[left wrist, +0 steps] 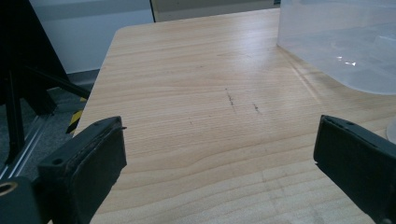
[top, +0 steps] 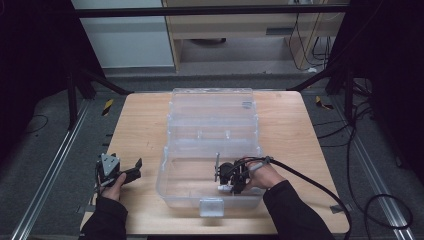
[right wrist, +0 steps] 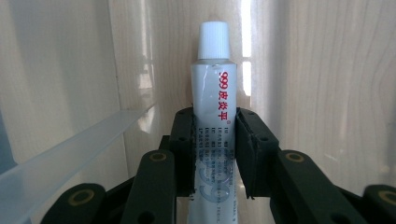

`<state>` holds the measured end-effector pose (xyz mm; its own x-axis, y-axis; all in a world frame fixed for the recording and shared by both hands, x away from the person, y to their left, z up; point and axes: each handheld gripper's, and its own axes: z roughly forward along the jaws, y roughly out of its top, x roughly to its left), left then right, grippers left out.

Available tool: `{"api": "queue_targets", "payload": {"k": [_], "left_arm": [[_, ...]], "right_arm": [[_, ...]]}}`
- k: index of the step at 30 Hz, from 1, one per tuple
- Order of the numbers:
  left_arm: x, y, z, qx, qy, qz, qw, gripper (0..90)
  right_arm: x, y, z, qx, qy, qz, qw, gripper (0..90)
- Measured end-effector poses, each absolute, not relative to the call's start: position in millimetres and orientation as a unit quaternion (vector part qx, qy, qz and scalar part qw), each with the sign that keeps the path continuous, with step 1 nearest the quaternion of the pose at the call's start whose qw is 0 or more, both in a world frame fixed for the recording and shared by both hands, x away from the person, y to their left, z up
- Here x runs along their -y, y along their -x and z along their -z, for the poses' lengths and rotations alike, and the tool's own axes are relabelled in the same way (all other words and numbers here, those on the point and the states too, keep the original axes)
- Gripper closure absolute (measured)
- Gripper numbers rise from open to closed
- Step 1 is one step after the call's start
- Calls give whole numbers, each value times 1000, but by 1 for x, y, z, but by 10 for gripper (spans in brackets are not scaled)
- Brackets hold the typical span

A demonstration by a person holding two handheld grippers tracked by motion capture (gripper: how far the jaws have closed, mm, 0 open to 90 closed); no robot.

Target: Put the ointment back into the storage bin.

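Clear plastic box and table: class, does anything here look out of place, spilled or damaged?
Nothing stands out. The clear plastic box sits open and square on the wooden table. The right claw grips a white capped tube cleanly, with no spill. The tabletop shows a few small dark scuffs.

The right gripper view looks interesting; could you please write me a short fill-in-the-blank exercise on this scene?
1. The right gripper is shut on a white tube whose cap is coloured ____.
2. The printing near the tube's cap is coloured ____.
3. The left gripper hovers over the wooden table with its jaws ____.
4. In the high view, the right gripper reaches into a clear plastic ____.

Missing words: white; red; open; box
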<state>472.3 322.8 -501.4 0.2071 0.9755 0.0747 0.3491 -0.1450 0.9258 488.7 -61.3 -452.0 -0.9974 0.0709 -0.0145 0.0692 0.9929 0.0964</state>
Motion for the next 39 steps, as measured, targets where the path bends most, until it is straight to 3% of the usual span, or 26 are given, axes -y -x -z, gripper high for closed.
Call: {"api": "queue_targets", "payload": {"k": [24,39], "left_arm": [[-323,-472,501,-504,-657,-377,416,18],[-323,-472,501,-504,-657,-377,416,19]], "right_arm": [[61,-490,452,-998,-44,-37,11,681],[83,-487,406,-989,-72,-129,27,628]]}}
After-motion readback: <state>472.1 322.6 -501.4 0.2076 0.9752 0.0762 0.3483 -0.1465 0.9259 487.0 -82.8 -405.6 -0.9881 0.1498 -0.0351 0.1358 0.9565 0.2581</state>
